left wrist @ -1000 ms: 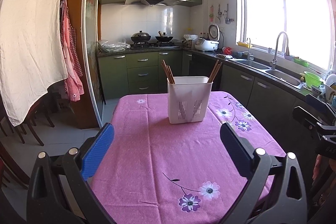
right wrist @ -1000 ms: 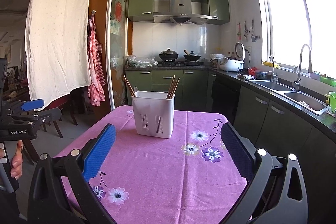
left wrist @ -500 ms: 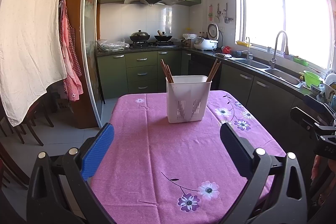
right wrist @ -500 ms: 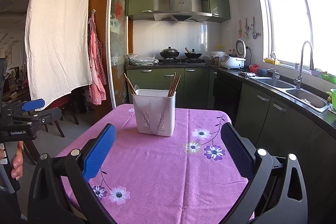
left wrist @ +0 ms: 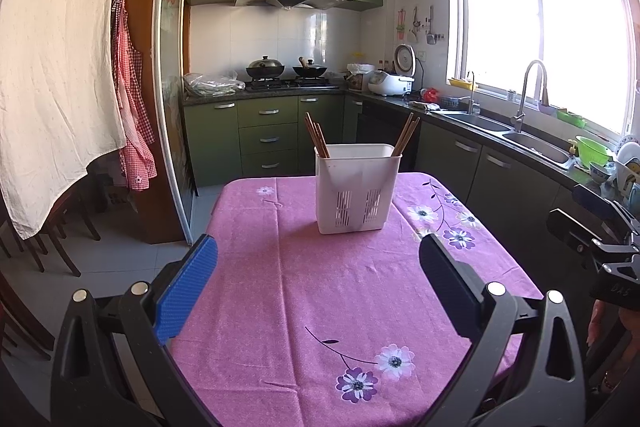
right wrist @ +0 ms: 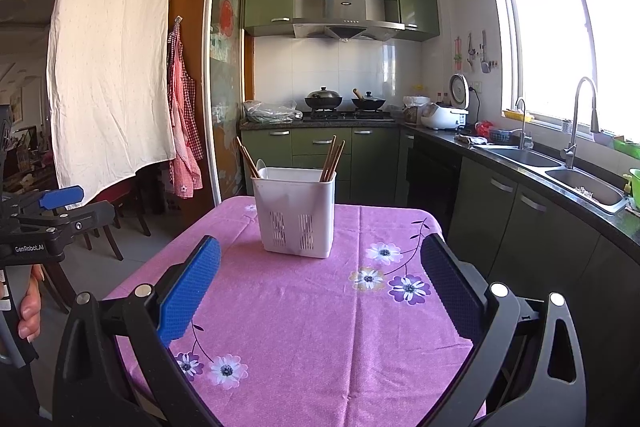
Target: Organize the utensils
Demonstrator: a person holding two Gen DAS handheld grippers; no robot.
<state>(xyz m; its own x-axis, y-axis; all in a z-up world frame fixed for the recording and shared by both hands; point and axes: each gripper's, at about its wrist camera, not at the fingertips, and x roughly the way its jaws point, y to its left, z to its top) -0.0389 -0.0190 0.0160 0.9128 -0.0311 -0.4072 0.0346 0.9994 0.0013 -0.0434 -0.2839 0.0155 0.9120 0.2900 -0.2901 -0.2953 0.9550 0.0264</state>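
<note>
**Both claws spread wide and empty, short of the utensil holder**

The left claw (left wrist: pixel 318 269) is held level over the near edge of the desk (left wrist: pixel 320 307), pointing toward the far edge. Its jaws are spread wide with nothing between them; the blue pad (left wrist: pixel 188 287) hangs over the desk's left edge and the dark pad (left wrist: pixel 448 287) sits above the purple flowered cloth. The right claw (right wrist: pixel 320 275) has the same pose at the near edge, a little to the right, likewise released and touching nothing. In the right wrist view the left claw (right wrist: pixel 60 205) appears at the far left, gripped by the person's left hand (right wrist: pixel 30 303); in the left wrist view the right claw (left wrist: pixel 592 223) shows at the right border, beyond the desk's right edge.

The white plastic utensil holder (left wrist: pixel 357 189) stands upright near the far edge of the desk, about midway between its left and right edges, well apart from both claws. One bundle of wooden chopsticks (left wrist: pixel 316 139) leans out of its left end and another bundle of chopsticks (left wrist: pixel 406 135) out of its right end. In the right wrist view a white spoon tip (right wrist: pixel 261 165) peeks above the rim beside the left bundle.
</note>
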